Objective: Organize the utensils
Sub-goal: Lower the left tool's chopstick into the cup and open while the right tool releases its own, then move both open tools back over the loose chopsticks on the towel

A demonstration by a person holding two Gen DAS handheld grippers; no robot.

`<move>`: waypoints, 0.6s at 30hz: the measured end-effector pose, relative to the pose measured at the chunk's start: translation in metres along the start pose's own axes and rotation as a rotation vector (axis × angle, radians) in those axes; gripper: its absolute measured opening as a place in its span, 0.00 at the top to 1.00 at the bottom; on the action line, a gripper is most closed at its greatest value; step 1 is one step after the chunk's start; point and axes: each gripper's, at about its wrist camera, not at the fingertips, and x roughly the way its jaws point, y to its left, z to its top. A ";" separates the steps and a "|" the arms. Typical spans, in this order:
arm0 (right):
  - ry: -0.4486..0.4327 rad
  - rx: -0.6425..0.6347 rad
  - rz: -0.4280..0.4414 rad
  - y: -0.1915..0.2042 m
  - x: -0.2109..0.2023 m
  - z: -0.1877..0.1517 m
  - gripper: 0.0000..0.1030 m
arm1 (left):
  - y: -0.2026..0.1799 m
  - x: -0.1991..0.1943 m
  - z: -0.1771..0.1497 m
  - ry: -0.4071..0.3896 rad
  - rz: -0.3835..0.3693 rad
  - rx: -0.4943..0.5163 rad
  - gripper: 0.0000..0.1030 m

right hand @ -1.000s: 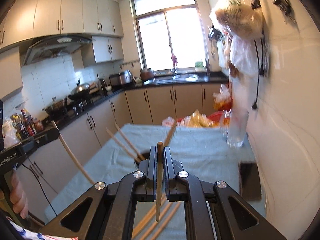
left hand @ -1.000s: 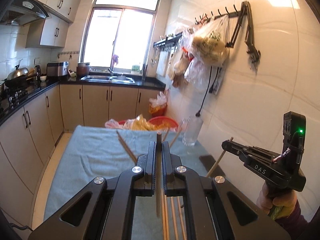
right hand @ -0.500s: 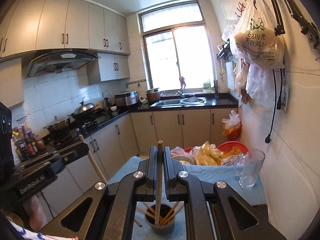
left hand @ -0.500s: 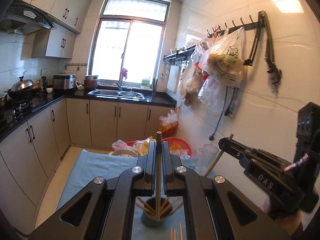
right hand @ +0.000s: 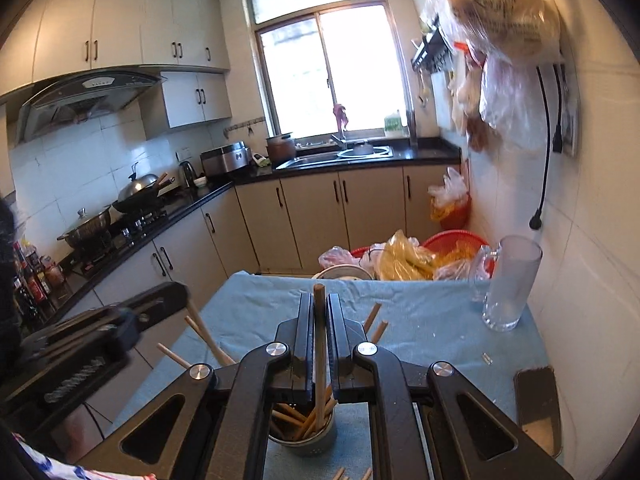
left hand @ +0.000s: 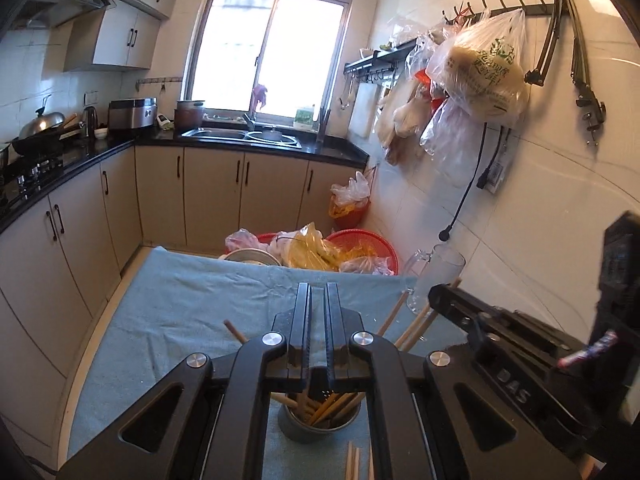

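Round grey metal cup (right hand: pixel 303 436), packed w/ thin wooden chopsticks (left hand: pixel 320 408), is set near the table's near edge on wrinkled blue cloth (right hand: pixel 420 312). R gripper (right hand: pixel 319 328) is clamped on one upright chopstick (right hand: pixel 320 344) above cup. L gripper (left hand: pixel 319 320) is held over cup, jaws slightly apart, nothing gripped. Clear glass mug (right hand: pixel 510 284) stands by the right edge.

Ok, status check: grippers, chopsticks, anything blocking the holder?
Left gripper empty, slightly open above the holder. Right gripper shut on a chopstick, tip in the holder. Nothing blocking; loose chopsticks on the cloth.

Left hand-held gripper (left hand: pixel 319 312) empty, right hand-held gripper (right hand: pixel 319 320) clamped.
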 end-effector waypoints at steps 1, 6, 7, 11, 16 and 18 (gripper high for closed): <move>0.006 0.018 0.004 -0.004 0.002 0.000 0.94 | 0.000 -0.003 0.000 0.000 -0.002 0.003 0.92; 0.012 0.062 0.017 -0.013 0.002 0.001 0.72 | 0.001 -0.029 -0.003 -0.027 -0.002 -0.003 0.64; 0.005 0.063 0.016 -0.013 -0.001 0.002 0.70 | 0.002 -0.037 -0.005 -0.039 -0.001 -0.007 0.63; -0.020 0.058 0.018 -0.012 -0.023 0.005 0.70 | 0.008 -0.063 -0.011 -0.059 0.004 -0.020 0.63; -0.055 0.045 0.022 -0.012 -0.061 -0.002 0.54 | 0.022 -0.098 -0.033 -0.070 0.007 -0.049 0.57; -0.041 0.039 0.022 -0.015 -0.075 -0.018 0.48 | 0.027 -0.103 -0.046 -0.052 0.008 -0.057 0.51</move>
